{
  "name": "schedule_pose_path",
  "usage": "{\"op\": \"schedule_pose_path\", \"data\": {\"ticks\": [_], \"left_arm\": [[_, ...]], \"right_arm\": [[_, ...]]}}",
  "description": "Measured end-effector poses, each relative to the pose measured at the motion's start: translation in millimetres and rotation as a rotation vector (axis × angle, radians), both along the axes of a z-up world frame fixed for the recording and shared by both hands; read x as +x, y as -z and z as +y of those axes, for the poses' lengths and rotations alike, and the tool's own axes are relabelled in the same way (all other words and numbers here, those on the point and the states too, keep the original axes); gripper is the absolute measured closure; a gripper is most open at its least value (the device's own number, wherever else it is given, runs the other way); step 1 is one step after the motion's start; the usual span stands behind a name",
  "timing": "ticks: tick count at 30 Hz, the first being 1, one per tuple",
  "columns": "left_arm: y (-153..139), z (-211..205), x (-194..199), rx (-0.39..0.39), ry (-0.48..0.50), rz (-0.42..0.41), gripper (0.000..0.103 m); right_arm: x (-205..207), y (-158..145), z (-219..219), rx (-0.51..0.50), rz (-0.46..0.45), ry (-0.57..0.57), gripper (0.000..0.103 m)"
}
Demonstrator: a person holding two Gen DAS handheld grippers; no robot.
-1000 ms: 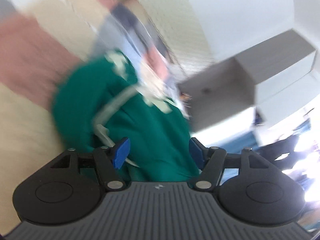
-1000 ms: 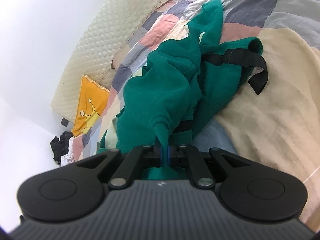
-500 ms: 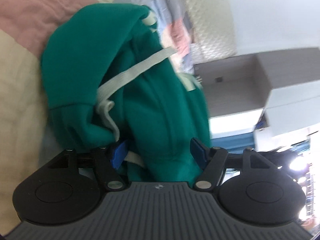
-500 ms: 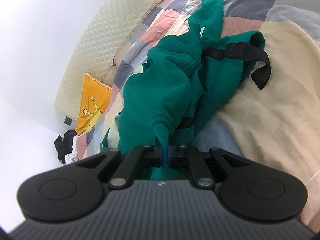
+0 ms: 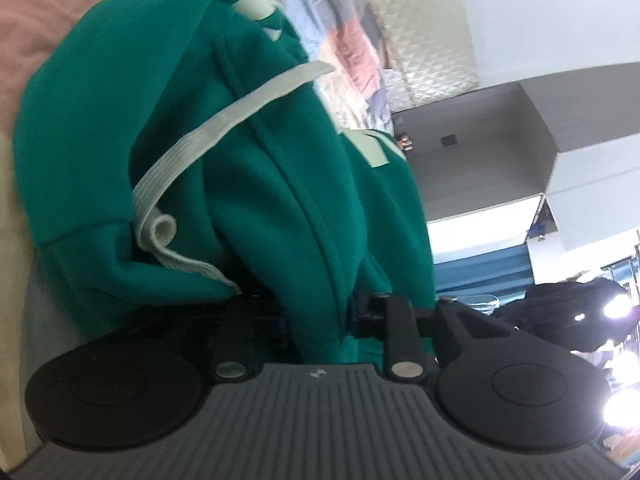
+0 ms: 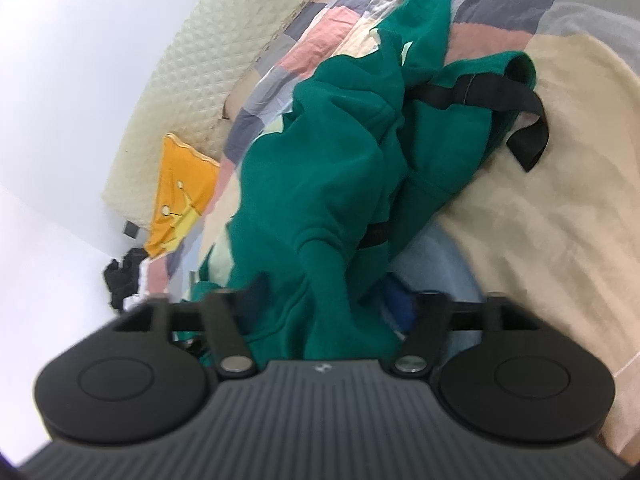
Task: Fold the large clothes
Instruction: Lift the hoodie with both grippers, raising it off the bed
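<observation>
Green hoodie (image 5: 248,184) fills the left view; the left gripper (image 5: 320,320) has just closed, pinching a fold. Right view: hoodie heaped on the quilt (image 6: 560,208); the right gripper (image 6: 328,304) has just opened, cloth loose between.

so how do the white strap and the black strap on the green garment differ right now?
The flat white woven strap runs diagonally across the green fleece garment and curls into a small roll at one end; the flat black webbing strap crosses a fold, its free end hanging over the cream patch of the bedcover. The white one looks ribbed, the black one smooth. Both are loose bands on the same crumpled garment.
</observation>
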State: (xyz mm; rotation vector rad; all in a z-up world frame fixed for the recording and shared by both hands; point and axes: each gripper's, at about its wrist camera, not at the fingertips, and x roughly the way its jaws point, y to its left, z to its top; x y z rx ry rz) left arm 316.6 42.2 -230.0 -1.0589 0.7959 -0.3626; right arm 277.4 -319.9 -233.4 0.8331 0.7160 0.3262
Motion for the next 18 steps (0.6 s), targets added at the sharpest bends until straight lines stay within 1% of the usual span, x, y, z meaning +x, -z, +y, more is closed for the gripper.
{"op": "schedule_pose_path", "data": {"ticks": [2, 4, 7, 10, 11, 12, 13, 14, 16, 18], "left_arm": [[-4, 7, -6, 0.014, 0.0, -0.025, 0.082], [-13, 9, -12, 0.025, -0.001, -0.071, 0.082], [-21, 13, -16, -0.007, -0.009, -0.132, 0.083], [-24, 22, -22, -0.034, -0.024, -0.161, 0.083], [-24, 23, -24, -0.032, -0.027, -0.168, 0.083], [-25, 22, -25, -0.028, -0.033, -0.175, 0.083], [-26, 24, -27, -0.025, -0.036, -0.182, 0.083], [-29, 25, -28, -0.021, -0.038, -0.188, 0.083], [-32, 35, -39, 0.0, -0.043, -0.202, 0.083], [-36, 39, -45, 0.023, -0.055, -0.222, 0.084]], "right_arm": [[5, 1, 1, -0.013, 0.004, 0.0, 0.033], [12, 2, 2, -0.002, 0.003, -0.004, 0.033], [25, 4, 6, 0.031, -0.005, -0.031, 0.034], [35, 12, 15, 0.102, -0.005, -0.109, 0.035], [36, 13, 19, 0.116, -0.009, -0.133, 0.044], [36, 13, 23, 0.108, -0.021, -0.143, 0.051], [35, 10, 25, 0.085, -0.037, -0.148, 0.072], [33, 7, 28, 0.065, -0.056, -0.158, 0.083], [30, 3, 29, 0.088, -0.094, -0.181, 0.09], [24, -5, 30, 0.089, -0.143, -0.205, 0.091]]}}
